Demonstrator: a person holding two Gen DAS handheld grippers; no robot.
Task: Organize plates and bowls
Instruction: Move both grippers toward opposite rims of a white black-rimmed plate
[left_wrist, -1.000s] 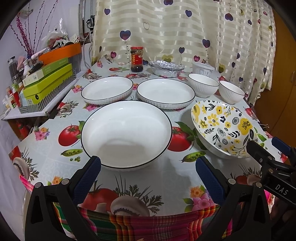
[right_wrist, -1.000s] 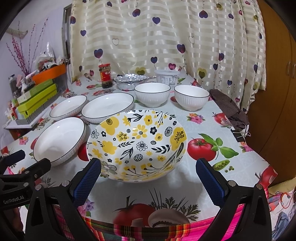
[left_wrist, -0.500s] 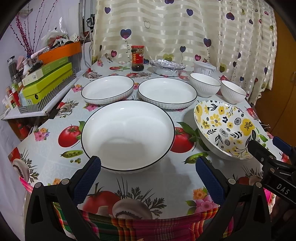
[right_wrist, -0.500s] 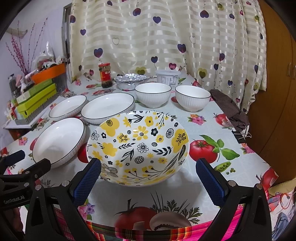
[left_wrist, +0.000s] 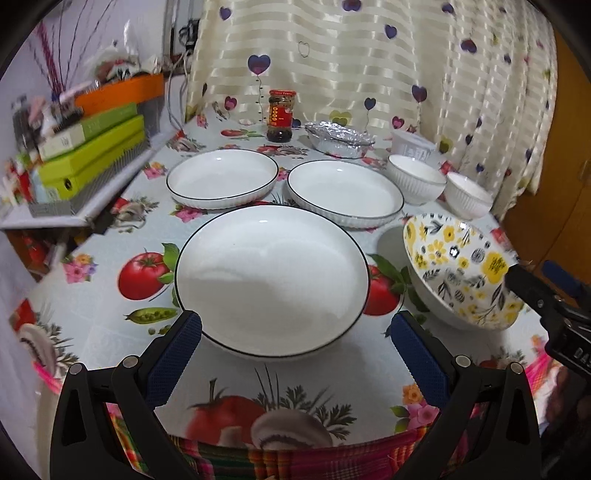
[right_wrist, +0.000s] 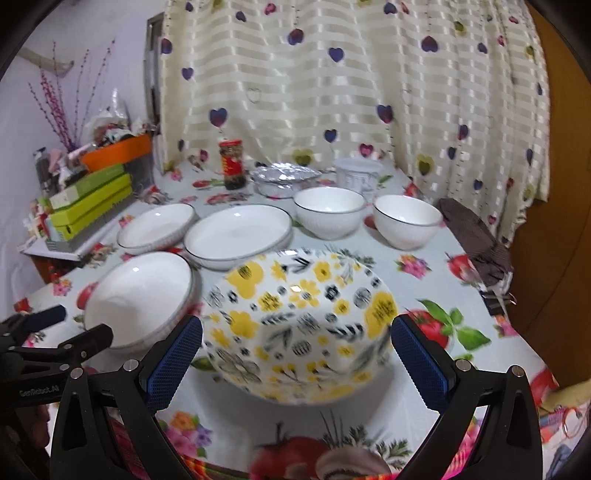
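A big white black-rimmed bowl (left_wrist: 271, 277) sits at the table's front, right before my open left gripper (left_wrist: 293, 347), whose fingertips flank its near rim. A yellow-flowered bowl (right_wrist: 301, 321) stands to its right, between the open jaws of my right gripper (right_wrist: 295, 354); it also shows in the left wrist view (left_wrist: 461, 266). Behind lie two white plates (left_wrist: 223, 177) (left_wrist: 345, 190) and two small ribbed white bowls (right_wrist: 328, 210) (right_wrist: 406, 219). Both grippers are empty.
A sauce jar (left_wrist: 281, 115), a foil-covered dish (left_wrist: 340, 138) and a white tub (right_wrist: 356, 173) stand at the back by the curtain. A shelf with green boxes (left_wrist: 90, 155) is on the left. A brown cloth (right_wrist: 474, 236) lies at the right edge.
Both grippers have moved forward; the white bowl and the flowered bowl each sit closer between the fingers. Nothing has been taken hold of.
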